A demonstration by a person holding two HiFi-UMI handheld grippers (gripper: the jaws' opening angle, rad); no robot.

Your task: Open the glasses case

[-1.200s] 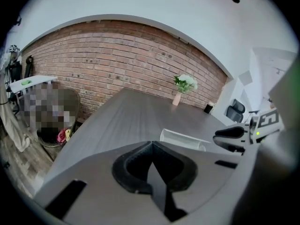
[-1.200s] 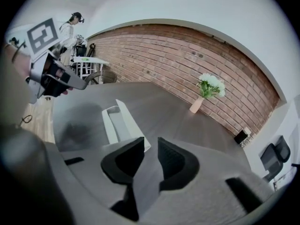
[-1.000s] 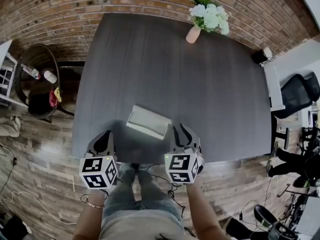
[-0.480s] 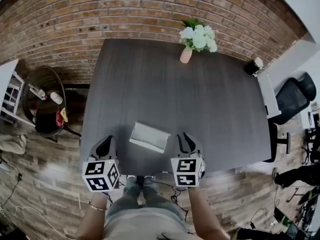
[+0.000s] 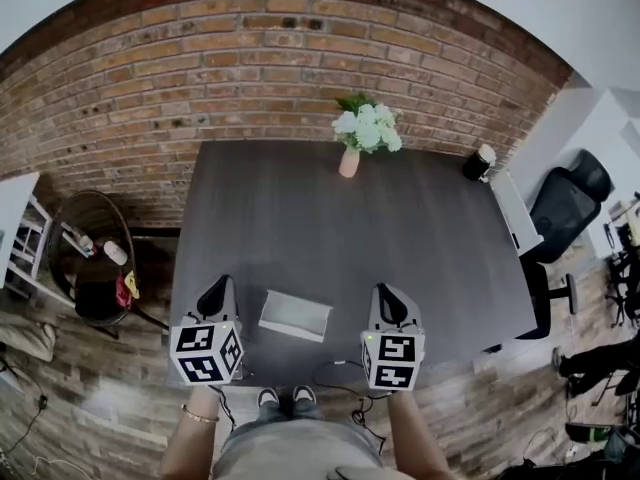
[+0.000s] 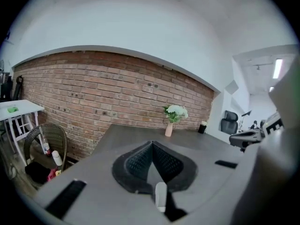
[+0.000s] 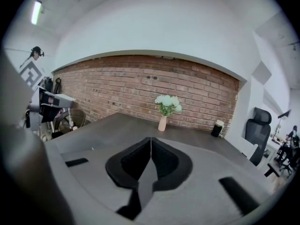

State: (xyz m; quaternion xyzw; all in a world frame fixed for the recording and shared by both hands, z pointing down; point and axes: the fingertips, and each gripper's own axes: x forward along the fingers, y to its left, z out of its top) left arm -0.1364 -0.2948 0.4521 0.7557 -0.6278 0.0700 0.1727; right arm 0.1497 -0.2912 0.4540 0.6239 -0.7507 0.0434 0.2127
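Note:
The glasses case (image 5: 295, 315), a pale grey closed box, lies flat near the front edge of the dark table (image 5: 350, 228). My left gripper (image 5: 218, 288) hovers to its left and my right gripper (image 5: 384, 295) to its right, both clear of it and pointing toward the brick wall. In the left gripper view the left gripper (image 6: 152, 144) is shut, with nothing between the pads. The right gripper (image 7: 150, 139) is closing; its jaws stand together and nothing is between them. Neither gripper view shows the case.
A pink vase of white flowers (image 5: 350, 156) and a black cup (image 5: 476, 164) stand at the table's far edge. A wicker chair (image 5: 85, 258) with bottles is at the left; a white desk (image 5: 515, 213) and office chair (image 5: 570, 208) at the right.
Both grippers have risen and come away from the case's two ends. The right jaws, open a second ago, have come together. The head view has tilted up toward the wall.

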